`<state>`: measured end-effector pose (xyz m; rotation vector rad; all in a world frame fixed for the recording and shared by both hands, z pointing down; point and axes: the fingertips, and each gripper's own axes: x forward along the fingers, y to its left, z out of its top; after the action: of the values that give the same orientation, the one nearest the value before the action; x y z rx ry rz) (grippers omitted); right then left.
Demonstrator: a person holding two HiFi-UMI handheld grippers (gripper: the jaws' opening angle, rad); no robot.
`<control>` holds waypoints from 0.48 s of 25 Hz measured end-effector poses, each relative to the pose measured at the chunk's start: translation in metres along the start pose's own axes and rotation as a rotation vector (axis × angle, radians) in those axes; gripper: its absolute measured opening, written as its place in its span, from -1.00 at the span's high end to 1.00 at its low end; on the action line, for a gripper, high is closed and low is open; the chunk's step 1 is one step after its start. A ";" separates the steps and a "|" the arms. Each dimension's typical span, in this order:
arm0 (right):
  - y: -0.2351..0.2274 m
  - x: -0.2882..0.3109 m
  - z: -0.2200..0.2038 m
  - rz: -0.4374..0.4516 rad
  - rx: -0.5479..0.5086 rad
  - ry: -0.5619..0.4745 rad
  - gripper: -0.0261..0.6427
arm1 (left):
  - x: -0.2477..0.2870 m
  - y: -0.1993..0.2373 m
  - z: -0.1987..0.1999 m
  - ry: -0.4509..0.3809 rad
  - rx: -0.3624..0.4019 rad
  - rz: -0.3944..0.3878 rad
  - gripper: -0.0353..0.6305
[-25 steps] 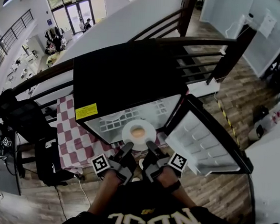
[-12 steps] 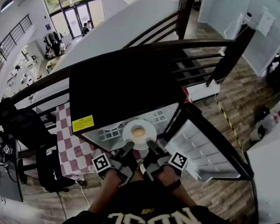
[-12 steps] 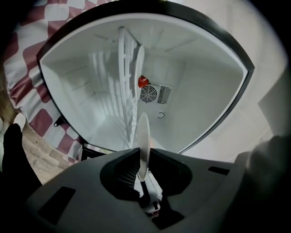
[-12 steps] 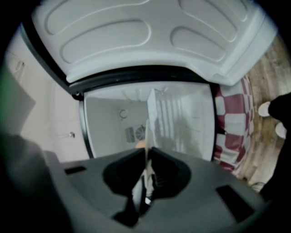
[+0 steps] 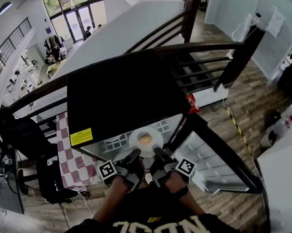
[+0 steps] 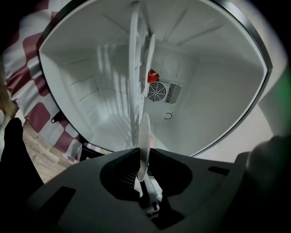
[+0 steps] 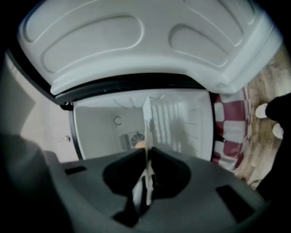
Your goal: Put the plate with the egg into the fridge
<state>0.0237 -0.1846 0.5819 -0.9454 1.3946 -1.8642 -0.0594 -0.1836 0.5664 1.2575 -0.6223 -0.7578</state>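
Note:
A white plate carrying an egg hangs level at the mouth of the black mini fridge. My left gripper is shut on the plate's near-left rim, and my right gripper is shut on its near-right rim. In the left gripper view the plate shows edge-on between the jaws of the left gripper, with the fridge's white inside and a wire shelf ahead. In the right gripper view the plate is pinched by the right gripper, and the orange egg peeks out beside it.
The fridge door stands open to the right, its white inner panel close by the right gripper. A red-and-white checked cloth lies under the fridge. A dark railing runs behind it, and a black chair stands at the left.
Both grippers have carried the plate a little closer to the fridge opening. The grips on the rim are unchanged.

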 end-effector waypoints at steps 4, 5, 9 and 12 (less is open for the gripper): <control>0.001 0.007 0.005 0.001 0.010 -0.002 0.82 | 0.006 0.001 0.004 -0.009 -0.007 0.000 0.71; 0.002 0.009 0.007 0.002 0.008 -0.003 0.82 | 0.008 0.002 0.005 -0.012 -0.006 0.001 0.71; -0.001 0.016 0.011 -0.007 0.004 -0.001 0.82 | 0.013 0.004 0.010 -0.022 -0.001 0.005 0.71; -0.004 0.022 0.013 -0.014 0.006 -0.002 0.82 | 0.015 0.008 0.014 -0.025 -0.004 0.023 0.71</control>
<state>0.0225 -0.2084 0.5926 -0.9566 1.3843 -1.8761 -0.0595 -0.2027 0.5774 1.2362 -0.6546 -0.7564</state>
